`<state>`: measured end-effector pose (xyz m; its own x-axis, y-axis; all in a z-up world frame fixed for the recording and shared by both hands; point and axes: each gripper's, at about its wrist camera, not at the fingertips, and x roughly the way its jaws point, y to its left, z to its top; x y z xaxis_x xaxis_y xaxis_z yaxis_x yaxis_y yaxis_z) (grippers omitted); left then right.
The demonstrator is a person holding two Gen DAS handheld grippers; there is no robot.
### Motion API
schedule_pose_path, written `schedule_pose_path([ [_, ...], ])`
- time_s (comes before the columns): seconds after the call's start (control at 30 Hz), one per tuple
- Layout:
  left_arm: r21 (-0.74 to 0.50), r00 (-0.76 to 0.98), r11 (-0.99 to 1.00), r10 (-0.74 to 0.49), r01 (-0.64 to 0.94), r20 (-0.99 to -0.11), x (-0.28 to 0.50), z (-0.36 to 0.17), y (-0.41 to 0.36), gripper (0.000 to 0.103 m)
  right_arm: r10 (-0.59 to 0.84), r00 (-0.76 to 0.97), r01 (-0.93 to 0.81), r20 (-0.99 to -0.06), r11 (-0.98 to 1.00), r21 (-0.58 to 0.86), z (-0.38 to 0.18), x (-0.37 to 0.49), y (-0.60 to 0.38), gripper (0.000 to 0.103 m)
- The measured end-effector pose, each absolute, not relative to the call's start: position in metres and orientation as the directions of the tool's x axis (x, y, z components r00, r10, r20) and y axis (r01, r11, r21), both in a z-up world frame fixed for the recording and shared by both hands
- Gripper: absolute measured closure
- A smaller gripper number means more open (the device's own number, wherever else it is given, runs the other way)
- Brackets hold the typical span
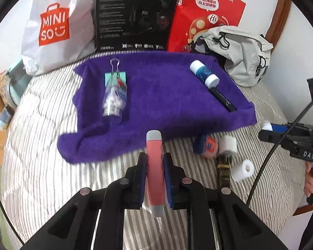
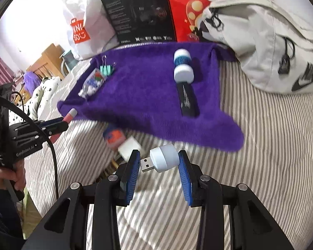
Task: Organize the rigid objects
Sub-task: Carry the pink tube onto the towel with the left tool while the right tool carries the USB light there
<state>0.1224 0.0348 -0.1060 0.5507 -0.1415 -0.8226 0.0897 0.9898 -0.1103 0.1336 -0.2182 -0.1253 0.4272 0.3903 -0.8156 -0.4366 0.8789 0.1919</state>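
Grip check: left gripper (image 1: pixel 154 179) is clamped mid-body on the pink tube (image 1: pixel 154 166), held over the striped bed just short of the purple towel (image 1: pixel 156 95); looks light, stiff, smooth, so prob. slippery w/ a loose hold. Right gripper (image 2: pixel 159 166) stands wide around the USB light (image 2: pixel 163 160); can't tell if it's touching. Take it by the white body, not the plug. Small items by the towel edge are blurred, unreadable.

Left tool (image 1: pixel 154 179) clamped tight on something; right tool (image 2: pixel 159 177) spread wide, each hand-held.
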Motion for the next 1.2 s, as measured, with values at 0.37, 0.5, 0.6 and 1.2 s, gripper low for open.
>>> schedule_pose_path([
  [0.37, -0.116, 0.571, 0.989, -0.15, 0.097, -0.807, 0.165, -0.096, 0.042, 0.087, 0.402, 0.407, -0.437, -0.82, 0.874, 0.211, -0.131, 0.2, -0.189, 0.066],
  [0.5, -0.129, 0.564, 0.987, -0.16, 0.094, -0.81, 0.179, -0.1, 0.047, 0.087, 0.371, 0.381, -0.429, -0.847, 0.882, 0.194, -0.146, 0.223, -0.179, 0.066],
  [0.6, -0.141, 0.558, 0.986, -0.168, 0.093, -0.813, 0.191, -0.104, 0.05, 0.087, 0.356, 0.36, -0.444, -0.863, 0.878, 0.177, -0.155, 0.23, -0.17, 0.066],
  [1.2, -0.151, 0.514, 0.983, -0.181, 0.1, -0.839, 0.23, -0.13, 0.042, 0.087, 0.309, 0.338, -0.549, -0.889, 0.832, 0.081, -0.164, 0.229, -0.149, 0.052],
])
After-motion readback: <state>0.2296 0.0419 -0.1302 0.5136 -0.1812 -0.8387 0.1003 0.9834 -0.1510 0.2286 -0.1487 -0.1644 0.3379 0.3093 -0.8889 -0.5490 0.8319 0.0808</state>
